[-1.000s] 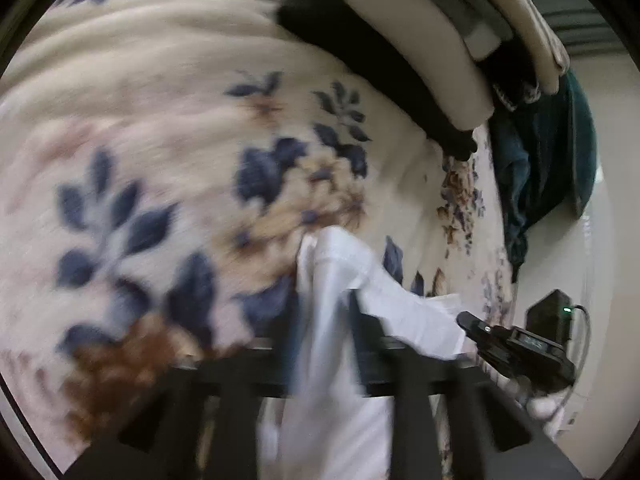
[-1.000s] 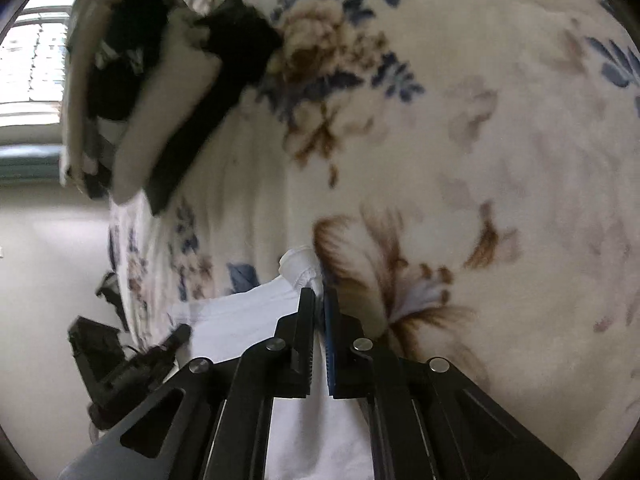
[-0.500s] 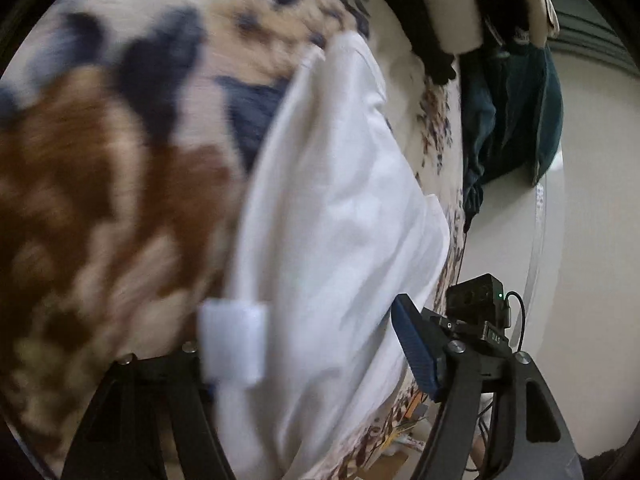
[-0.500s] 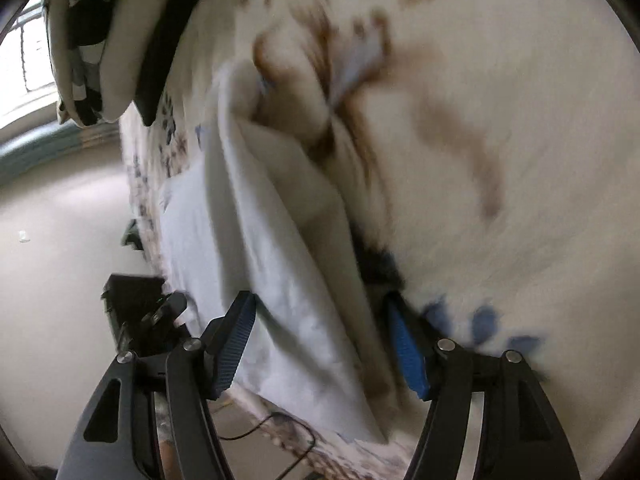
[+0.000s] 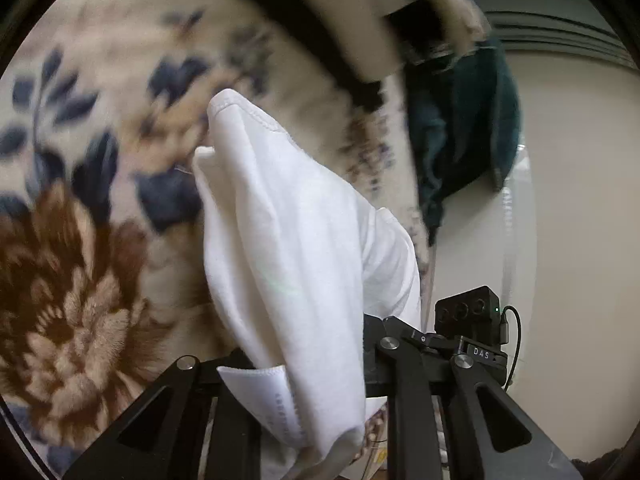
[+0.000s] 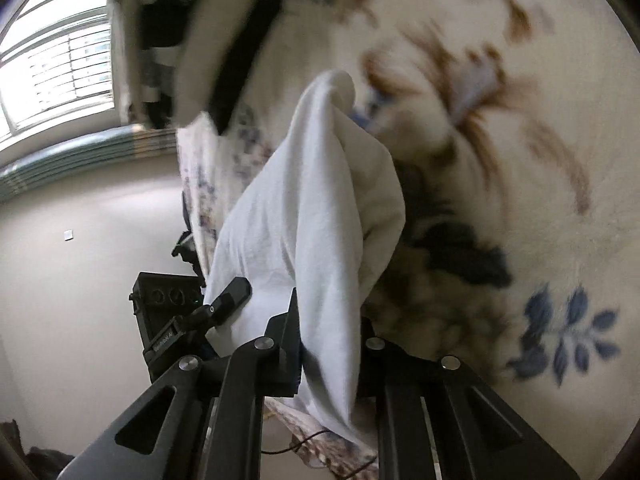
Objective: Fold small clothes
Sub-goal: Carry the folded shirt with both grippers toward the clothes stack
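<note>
A small white garment hangs folded over, held above the floral blanket. My left gripper has cloth bunched between its two fingers, and a white label shows at its left finger. In the right wrist view the same white garment runs up from between the fingers of my right gripper, which closes on a thick fold of it. The garment's far end rises to a rounded point. The fingertips of both grippers are hidden by cloth.
A stack of folded clothes, cream and black, lies at the far end of the blanket; it also shows in the right wrist view. A dark teal cloth hangs over the bed's edge. A window lies beyond.
Both grippers were shut on the garment a second ago, opened wide half a second ago, and have now closed on thicker folds. The garment has lifted off the blanket.
</note>
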A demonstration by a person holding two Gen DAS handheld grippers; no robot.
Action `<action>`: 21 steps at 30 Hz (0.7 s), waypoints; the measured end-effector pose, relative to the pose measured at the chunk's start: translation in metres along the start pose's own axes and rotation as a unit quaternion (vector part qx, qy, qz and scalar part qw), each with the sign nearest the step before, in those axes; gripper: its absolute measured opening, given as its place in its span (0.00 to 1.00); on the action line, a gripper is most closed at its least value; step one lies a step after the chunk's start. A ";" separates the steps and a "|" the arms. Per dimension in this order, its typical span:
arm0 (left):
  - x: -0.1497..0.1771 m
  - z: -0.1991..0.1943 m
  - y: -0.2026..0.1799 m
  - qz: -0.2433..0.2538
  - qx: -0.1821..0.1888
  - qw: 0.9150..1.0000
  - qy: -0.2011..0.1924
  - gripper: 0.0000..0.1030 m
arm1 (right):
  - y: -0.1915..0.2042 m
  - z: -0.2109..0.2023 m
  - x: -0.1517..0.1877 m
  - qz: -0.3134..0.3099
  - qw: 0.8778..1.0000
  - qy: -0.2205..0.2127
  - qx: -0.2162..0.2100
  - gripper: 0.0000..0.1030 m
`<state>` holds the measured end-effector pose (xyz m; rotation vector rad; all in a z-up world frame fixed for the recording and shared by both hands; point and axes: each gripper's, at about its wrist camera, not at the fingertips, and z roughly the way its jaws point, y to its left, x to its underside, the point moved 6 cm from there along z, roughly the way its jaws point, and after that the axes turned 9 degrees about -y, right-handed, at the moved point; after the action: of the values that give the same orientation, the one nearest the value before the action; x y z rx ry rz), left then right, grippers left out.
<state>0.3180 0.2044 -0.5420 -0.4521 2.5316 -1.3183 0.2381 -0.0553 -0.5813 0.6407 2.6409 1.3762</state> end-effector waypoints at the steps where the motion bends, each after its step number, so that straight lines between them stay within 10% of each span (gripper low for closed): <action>1: -0.006 -0.009 -0.014 0.007 0.003 1.000 -0.002 0.16 | 0.017 -0.010 0.000 -0.009 1.000 -0.007 -0.001 0.13; 9: -0.095 -0.069 -0.135 0.074 0.019 0.997 -0.033 0.16 | 0.152 -0.069 -0.035 -0.067 0.996 -0.049 -0.016 0.13; 21: -0.327 -0.058 -0.214 0.090 -0.015 0.990 -0.106 0.18 | 0.356 -0.031 -0.241 -0.114 0.988 -0.105 -0.024 0.13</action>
<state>0.6317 0.2576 -0.3074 -0.3407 2.3571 -1.1060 0.5626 0.0024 -0.3033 0.4354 2.4207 1.2321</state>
